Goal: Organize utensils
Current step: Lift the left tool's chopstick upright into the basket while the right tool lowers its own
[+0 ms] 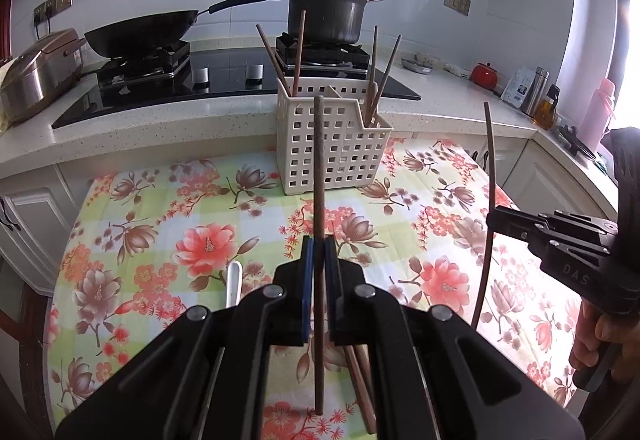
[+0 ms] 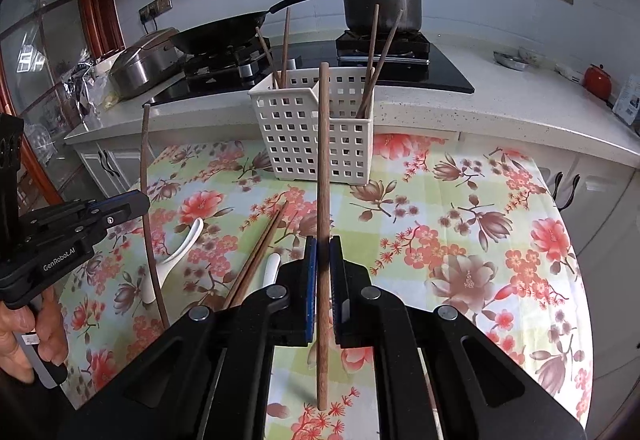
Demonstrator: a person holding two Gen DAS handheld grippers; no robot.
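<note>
My left gripper (image 1: 319, 240) is shut on a brown chopstick (image 1: 319, 167), held upright above the floral tablecloth. My right gripper (image 2: 323, 240) is shut on another brown chopstick (image 2: 323, 143), also upright. Each shows in the other's view: the right gripper (image 1: 494, 217) at the right, the left gripper (image 2: 142, 199) at the left. A white perforated utensil basket (image 1: 332, 143) (image 2: 316, 131) stands at the table's far edge with several chopsticks (image 1: 298, 51) (image 2: 374, 55) in its compartments. Two chopsticks (image 2: 260, 248) and two white spoons (image 2: 176, 256) lie on the cloth.
Behind the table runs a white counter (image 1: 160, 127) with a black hob, a wok (image 1: 140, 31), a dark pot (image 1: 328, 11) and a rice cooker (image 1: 36, 75). A red pot (image 1: 484, 73) and bottles (image 1: 540, 95) stand at the counter's right.
</note>
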